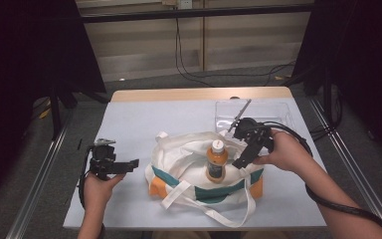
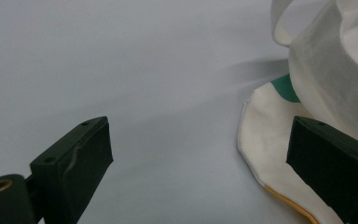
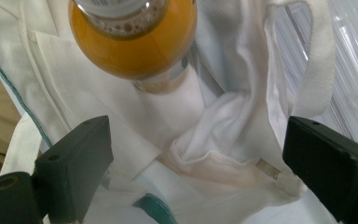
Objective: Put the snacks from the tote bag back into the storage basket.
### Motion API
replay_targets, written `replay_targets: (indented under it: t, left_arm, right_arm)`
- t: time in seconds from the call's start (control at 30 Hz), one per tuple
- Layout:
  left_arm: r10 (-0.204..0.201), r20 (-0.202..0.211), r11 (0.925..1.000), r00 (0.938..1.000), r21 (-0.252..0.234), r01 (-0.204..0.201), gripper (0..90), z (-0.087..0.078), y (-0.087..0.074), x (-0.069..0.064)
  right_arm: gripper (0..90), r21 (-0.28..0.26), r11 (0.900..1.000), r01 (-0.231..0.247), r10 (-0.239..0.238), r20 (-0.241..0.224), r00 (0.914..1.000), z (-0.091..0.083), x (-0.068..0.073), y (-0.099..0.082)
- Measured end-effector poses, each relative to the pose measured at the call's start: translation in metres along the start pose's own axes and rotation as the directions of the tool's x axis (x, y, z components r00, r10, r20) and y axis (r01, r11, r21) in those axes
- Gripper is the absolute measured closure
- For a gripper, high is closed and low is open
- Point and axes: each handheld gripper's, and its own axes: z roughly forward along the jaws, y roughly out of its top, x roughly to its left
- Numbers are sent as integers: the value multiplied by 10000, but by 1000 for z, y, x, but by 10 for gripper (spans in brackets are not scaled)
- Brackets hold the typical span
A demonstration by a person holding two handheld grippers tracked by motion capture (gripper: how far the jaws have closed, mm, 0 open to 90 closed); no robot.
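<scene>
Bottle (image 1: 217, 160) of orange juice stands upright in the white tote bag (image 1: 189, 154), cap up, long axis vertical. Pale sheeting covers the table (image 1: 144, 119); dark curtains hang at both sides. A clear plastic tray (image 1: 278, 112) lies beyond the bag. Right gripper (image 1: 242, 158) hovers over the bag's rim, jaws wide. Left gripper (image 1: 129, 165) rests beside the bag, jaws wide, holding nothing.

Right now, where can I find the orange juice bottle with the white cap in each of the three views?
High view: the orange juice bottle stands upright in the open white cloth bag at the table's middle.
Left gripper view: not in it; the bag's edge is at right.
Right gripper view: top centre, above the open jaws.
Shared landmark: the white bag with its green trim.
</scene>
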Motion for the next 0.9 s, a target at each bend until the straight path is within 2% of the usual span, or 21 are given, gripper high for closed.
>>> replay_targets:
  t: [0.33,0.4,0.9]
  left_arm:
    - [-59,99,10000,9999,33,59,65,0,0,0]
    - [32,89,10000,10000,81,-33,65,0,0,0]
    - [-38,68,10000,10000,31,38,64,1,0,0]
  right_arm:
    - [79,61,9998,185,-184,-108,9998,7,6,11]
    - [80,70,9997,242,-241,-133,9996,9,8,13]
    - [87,259,9992,300,-292,-316,9991,16,16,28]
